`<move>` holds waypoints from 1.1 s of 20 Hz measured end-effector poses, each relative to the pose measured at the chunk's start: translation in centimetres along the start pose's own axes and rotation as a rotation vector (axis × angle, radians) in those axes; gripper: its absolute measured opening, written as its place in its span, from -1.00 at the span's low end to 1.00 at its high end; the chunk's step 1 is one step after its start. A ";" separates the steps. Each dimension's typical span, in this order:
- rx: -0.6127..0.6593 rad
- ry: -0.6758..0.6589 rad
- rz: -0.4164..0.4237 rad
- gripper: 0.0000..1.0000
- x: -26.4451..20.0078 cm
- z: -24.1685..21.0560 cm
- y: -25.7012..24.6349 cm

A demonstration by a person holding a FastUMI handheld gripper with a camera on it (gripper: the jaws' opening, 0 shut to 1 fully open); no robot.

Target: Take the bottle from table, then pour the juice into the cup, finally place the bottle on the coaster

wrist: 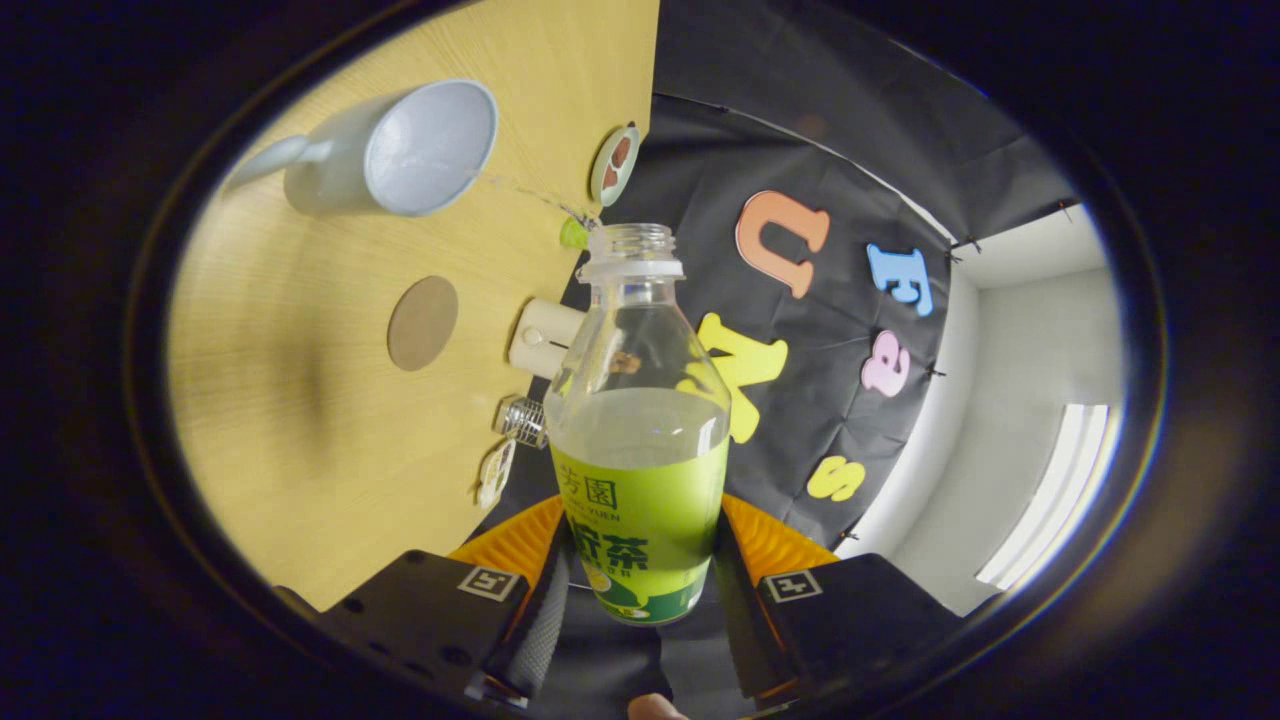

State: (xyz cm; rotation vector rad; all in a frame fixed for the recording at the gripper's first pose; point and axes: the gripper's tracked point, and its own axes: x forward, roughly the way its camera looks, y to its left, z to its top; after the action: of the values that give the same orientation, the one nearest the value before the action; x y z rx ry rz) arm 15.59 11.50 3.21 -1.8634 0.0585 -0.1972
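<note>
The tongs (640, 585) are closed on the uncapped bottle (640, 440), lifted off the surface (300, 440) and tilted, a thin stream seemingly reaching the cup (400, 150) beyond them; pouring looks underway, the coaster (422, 322) unused.

The bottom of the bottle (640, 440) is hidden between the fingers of the gripper (640, 590), which are closed on its sides. The fingers are cut off low down, so their backs cannot be seen. A small bit of a hand (657, 707) is cut off too. The small things at the far side of the table (300, 470) are blurred and too small to be told. What is inside the cup (400, 150) cannot be told.
</note>
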 end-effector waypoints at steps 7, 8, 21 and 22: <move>-0.013 -0.002 0.000 0.49 0.5 0.4 -0.3; -0.014 -0.008 -0.002 0.49 0.5 0.5 -0.4; -0.067 -0.037 -0.045 0.48 0.2 1.4 -2.5; -0.077 -0.042 -0.051 0.48 0.2 1.5 -2.7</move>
State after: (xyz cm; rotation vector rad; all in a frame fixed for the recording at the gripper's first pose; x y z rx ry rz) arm 15.90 13.66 5.35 -1.9467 -0.0102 -0.1927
